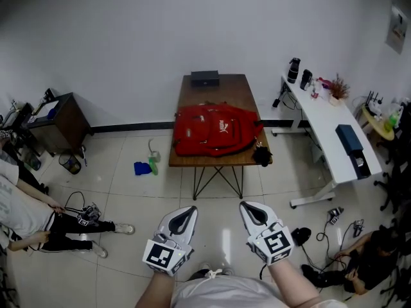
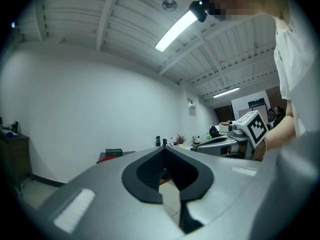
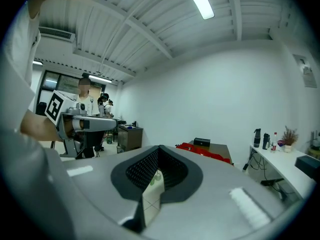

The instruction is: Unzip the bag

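Note:
A red backpack [image 1: 215,130] lies flat on a brown wooden table [image 1: 218,88] in the middle of the room, some way ahead of me. Both grippers hang low over the tiled floor, well short of the table. My left gripper [image 1: 185,212] and right gripper [image 1: 251,208] point towards the bag, each with jaws shut on nothing. In the right gripper view the red backpack [image 3: 206,152] shows beyond the shut gripper [image 3: 159,148]. The left gripper view shows only a sliver of the red bag [image 2: 102,157] past its shut gripper [image 2: 165,149].
A black box [image 1: 204,77] sits at the table's far end. A black item [image 1: 261,154] hangs at its near right corner. A white desk [image 1: 327,124] stands right, a dark cabinet [image 1: 61,120] left. People sit on the floor at left [image 1: 38,217] and right [image 1: 366,262].

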The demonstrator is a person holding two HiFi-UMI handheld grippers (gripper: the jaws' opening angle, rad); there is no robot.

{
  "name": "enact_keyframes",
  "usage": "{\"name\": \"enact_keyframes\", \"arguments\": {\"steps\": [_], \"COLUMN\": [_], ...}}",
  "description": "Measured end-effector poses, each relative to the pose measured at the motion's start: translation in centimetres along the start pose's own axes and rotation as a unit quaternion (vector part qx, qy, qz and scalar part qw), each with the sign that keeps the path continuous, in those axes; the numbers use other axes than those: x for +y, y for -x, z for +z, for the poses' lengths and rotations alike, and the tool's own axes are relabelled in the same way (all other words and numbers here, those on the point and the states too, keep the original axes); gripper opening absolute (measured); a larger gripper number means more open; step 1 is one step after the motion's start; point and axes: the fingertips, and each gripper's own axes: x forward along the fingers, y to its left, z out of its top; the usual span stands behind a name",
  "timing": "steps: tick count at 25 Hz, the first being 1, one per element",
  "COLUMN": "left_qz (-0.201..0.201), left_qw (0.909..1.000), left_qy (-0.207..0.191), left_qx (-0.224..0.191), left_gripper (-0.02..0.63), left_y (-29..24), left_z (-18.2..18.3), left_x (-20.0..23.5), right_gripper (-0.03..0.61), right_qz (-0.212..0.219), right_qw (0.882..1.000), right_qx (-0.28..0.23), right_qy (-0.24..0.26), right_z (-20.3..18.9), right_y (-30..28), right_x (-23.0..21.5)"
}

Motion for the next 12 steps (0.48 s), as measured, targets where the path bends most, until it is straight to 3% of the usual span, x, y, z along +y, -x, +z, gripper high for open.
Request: {"name": "enact_keyframes", "arguments": {"steps": [12], "left_qz": [-0.006], "left_qw": [1.0000], "left_qy": [0.001], "left_qx": [0.002], "left_gripper": [0.006], "left_y": [-0.8], "left_z": [0.2], "left_x": [0.8], "right_gripper": [0.008], "right_qz": [0.015], "right_qw": [1.000], "right_qx": [-0.004], "right_qy": [0.004], "right_z": [0.4], "right_y": [-1.2], "right_x": [-0.2]}}
